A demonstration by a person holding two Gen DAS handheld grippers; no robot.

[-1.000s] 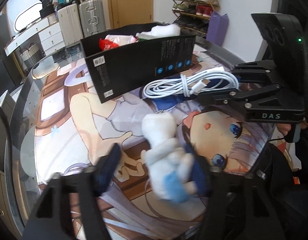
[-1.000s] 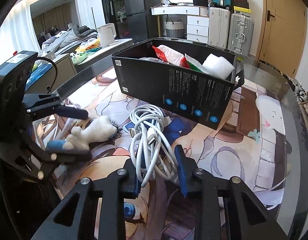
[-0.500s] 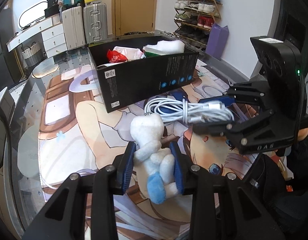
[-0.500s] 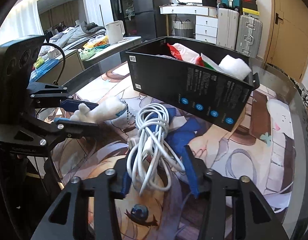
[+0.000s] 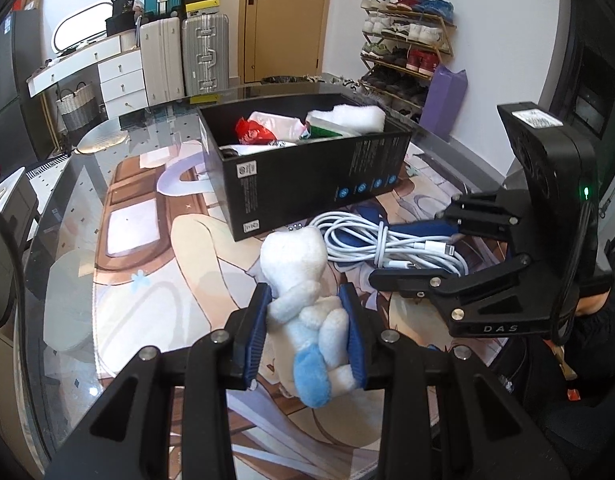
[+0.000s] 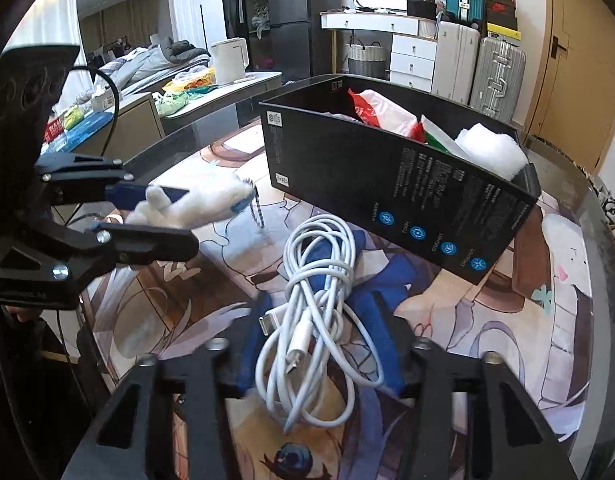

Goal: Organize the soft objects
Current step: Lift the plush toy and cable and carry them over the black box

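Note:
My left gripper is shut on a white and blue plush toy and holds it above the printed mat; it also shows in the right wrist view. My right gripper is shut on a coiled white cable, lifted off the mat; the cable also shows in the left wrist view. A black open box stands beyond both, holding a red and white packet and a white soft item.
The box stands on a glass table covered by an anime print mat. A white kettle stands on a far counter. Suitcases, drawers and a shoe rack line the room behind.
My left gripper closed on the plush toy and lifted it toward the box. My right gripper rose with the cable held in it.

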